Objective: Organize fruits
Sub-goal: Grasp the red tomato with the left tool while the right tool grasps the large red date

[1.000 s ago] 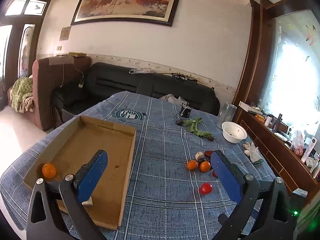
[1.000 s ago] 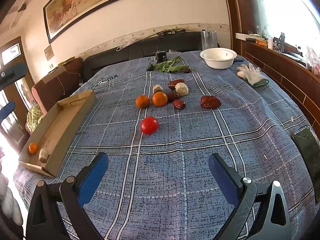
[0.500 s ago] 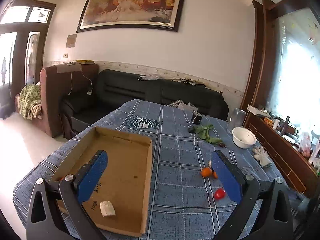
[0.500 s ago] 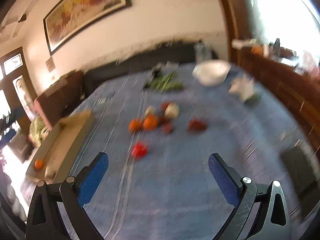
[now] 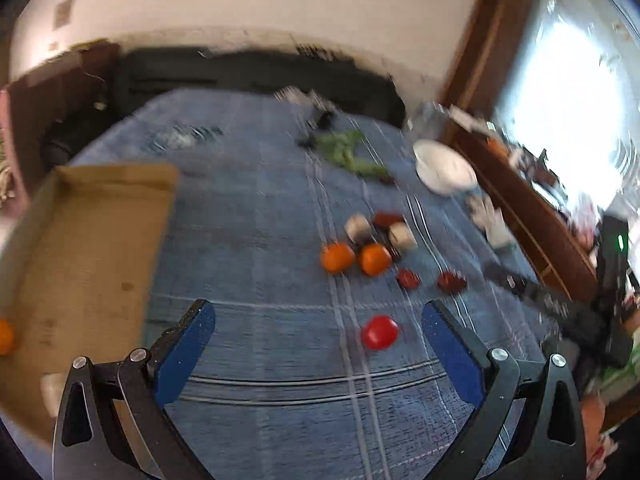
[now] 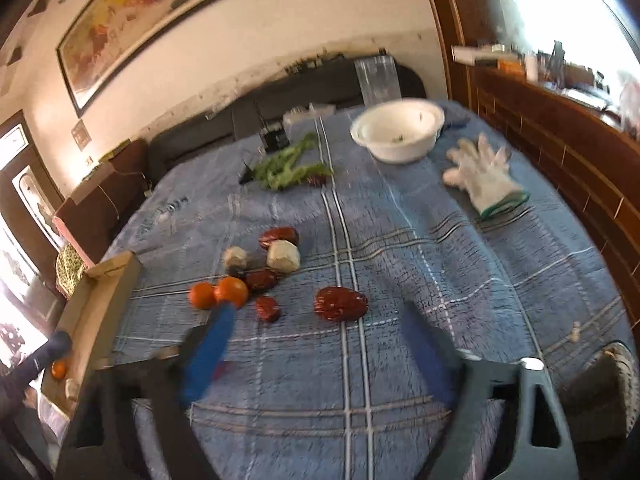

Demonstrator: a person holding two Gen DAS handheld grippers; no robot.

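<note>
Red Fruit Pickup: Approach Guidance

Left gripper [image 5: 318,330] is standing wide and empty, bracketing the red fruit [image 5: 379,332] on the blue tablecloth [image 5: 256,216]. Right gripper [image 6: 316,340] is closing on nothing. Centre the pads on the fruit before squeezing; the cardboard tray [image 5: 80,248] is waiting alongside.

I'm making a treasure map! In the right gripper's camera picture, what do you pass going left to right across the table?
Cardboard box → orange pair → big red date → white glove
</note>
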